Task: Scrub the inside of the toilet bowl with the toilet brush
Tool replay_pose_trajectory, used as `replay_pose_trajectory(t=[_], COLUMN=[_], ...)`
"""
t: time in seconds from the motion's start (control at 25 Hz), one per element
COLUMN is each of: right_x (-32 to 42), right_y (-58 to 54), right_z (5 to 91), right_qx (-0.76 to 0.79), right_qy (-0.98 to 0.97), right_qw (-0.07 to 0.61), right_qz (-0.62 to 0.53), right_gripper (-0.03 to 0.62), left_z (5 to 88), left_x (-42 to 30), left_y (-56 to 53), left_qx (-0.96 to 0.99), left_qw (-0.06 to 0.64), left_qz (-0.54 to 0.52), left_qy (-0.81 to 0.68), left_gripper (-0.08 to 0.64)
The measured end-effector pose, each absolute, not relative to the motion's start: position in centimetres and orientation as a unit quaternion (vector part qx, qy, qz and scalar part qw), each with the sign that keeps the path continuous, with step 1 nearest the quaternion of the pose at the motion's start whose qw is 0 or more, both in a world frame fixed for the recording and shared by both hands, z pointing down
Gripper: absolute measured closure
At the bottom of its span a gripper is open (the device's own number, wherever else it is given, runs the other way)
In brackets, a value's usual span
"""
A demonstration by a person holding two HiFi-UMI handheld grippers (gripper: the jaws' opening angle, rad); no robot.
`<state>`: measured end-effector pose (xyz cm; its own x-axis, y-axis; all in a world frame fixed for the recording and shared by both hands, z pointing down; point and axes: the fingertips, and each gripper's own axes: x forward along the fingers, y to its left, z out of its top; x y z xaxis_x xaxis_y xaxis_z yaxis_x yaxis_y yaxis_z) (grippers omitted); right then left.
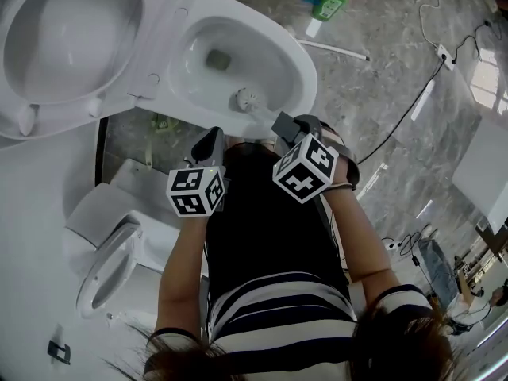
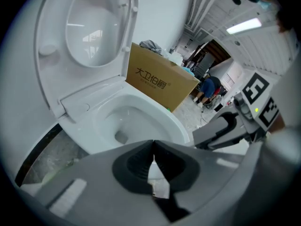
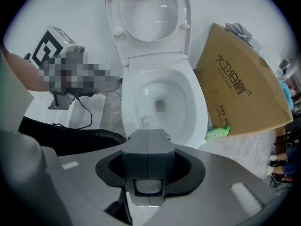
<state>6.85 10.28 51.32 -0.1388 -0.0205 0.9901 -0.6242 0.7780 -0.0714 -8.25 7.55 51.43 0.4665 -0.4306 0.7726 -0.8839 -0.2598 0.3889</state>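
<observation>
You stand on a grey, marble-veined tile floor [image 1: 381, 86]. The white toilet [image 1: 300, 70] rests on it just ahead of you, lid raised. To its right a brown cardboard box [image 3: 244, 93] sits on the tiles. A green bottle [image 1: 329, 5] lies at the box's near edge, with a white tube [image 1: 337, 50] near it. Farther right, a white power strip [image 1: 446, 56] trails a black cable [image 1: 409, 109] back toward you. A second white toilet [image 1: 95, 213] stands at your near left.
</observation>
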Motion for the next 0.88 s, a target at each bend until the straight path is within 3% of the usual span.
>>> replay_pose_trajectory(t=[0.88], right_x=[-0.3], right_y=[4.6], right_z=[51.5], right_qx=[0.177], right_qy=[-0.773], right_qw=[0.559], right_qz=[0.24], right_gripper=[0.416], left_z=[51.3], left_x=[-12.4], left_y=[6.4], left_qx=[0.705], left_qw=[0.439], left_qz=[0.229], left_qy=[-0.507], left_gripper=[0.56])
